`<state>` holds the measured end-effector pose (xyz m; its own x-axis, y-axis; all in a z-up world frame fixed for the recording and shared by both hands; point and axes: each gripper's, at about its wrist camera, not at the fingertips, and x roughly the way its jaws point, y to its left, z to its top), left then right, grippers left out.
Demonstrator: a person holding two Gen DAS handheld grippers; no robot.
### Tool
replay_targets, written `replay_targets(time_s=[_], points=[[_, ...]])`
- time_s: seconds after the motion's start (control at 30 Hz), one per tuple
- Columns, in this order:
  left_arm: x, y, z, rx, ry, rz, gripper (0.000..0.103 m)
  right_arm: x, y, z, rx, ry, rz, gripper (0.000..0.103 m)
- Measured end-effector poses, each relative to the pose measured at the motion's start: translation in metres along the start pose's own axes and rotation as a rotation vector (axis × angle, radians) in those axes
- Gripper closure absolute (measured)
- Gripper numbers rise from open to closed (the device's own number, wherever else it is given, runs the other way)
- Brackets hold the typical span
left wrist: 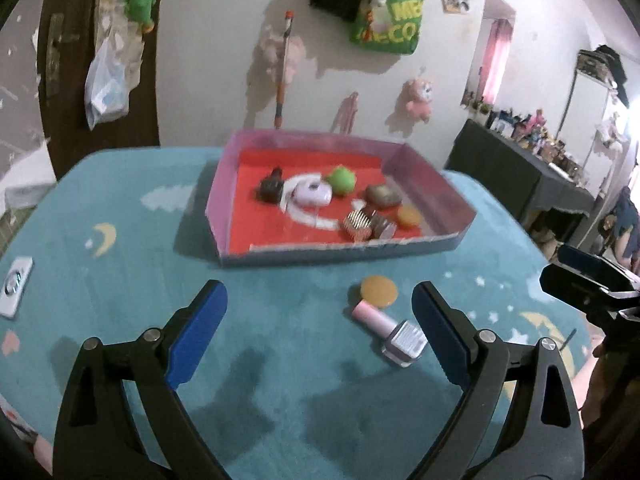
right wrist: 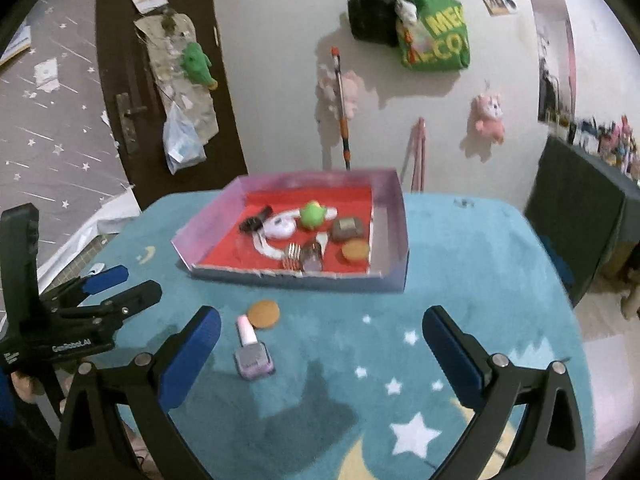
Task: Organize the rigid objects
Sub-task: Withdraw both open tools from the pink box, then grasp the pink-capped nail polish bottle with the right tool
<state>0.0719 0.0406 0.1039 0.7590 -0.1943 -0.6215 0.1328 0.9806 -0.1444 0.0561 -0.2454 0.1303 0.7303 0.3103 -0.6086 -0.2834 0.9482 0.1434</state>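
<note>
A nail polish bottle [left wrist: 387, 333] lies on its side on the table [left wrist: 120, 208], which is covered by a fuzzy teal cloth printed with white stars and pale yellow moons. The bottle has a squat, square lilac glass body with a white printed label and a smooth, pale pink cylindrical cap. Its cap end touches or nearly touches a flat, round, tan-orange disc [left wrist: 379, 291] lying just behind it.

Beyond these two stands a shallow cardboard tray [left wrist: 424, 176] with thin lilac walls and a red floor marked with a white curved shape. Inside it lie a glossy green rounded toy [left wrist: 341, 179], a white oval case [left wrist: 313, 194], a small dark brown blocky piece [left wrist: 271, 188], a brown rounded-square compact [left wrist: 383, 195], a ribbed, shiny gold-and-silver piece [left wrist: 357, 225], a brown-and-white piece beside it, and a second orange disc [left wrist: 409, 216].

The left gripper [left wrist: 320, 306] hovers above the cloth, its blue-padded black fingers spread wide and holding nothing; the bottle lies just inside its right finger. The right gripper [right wrist: 322, 330] also has its fingers wide apart and empty, with the bottle [right wrist: 253, 353] close to its left finger and the disc [right wrist: 263, 314] just beyond. A small white rectangular device [left wrist: 15, 286] lies at the table's left edge.
</note>
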Motion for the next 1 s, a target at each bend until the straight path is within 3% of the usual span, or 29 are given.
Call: replay_targets(time_s=[0.1, 0.37, 1.0], points=[[0.020, 0.004, -0.012, -0.008, 0.053, 0.051, 0.008, 0.018, -0.006, -0.014, 0.024, 0.038, -0.016, 0.000], [0.050, 0.012, -0.034, -0.033, 0.158, 0.072, 0.008, 0.057, -0.016, -0.045, 0.083, 0.147, -0.004, 0.000], [0.059, 0.026, -0.028, -0.077, 0.196, 0.069, 0.008, 0.084, -0.008, -0.047, 0.103, 0.222, 0.045, 0.000]])
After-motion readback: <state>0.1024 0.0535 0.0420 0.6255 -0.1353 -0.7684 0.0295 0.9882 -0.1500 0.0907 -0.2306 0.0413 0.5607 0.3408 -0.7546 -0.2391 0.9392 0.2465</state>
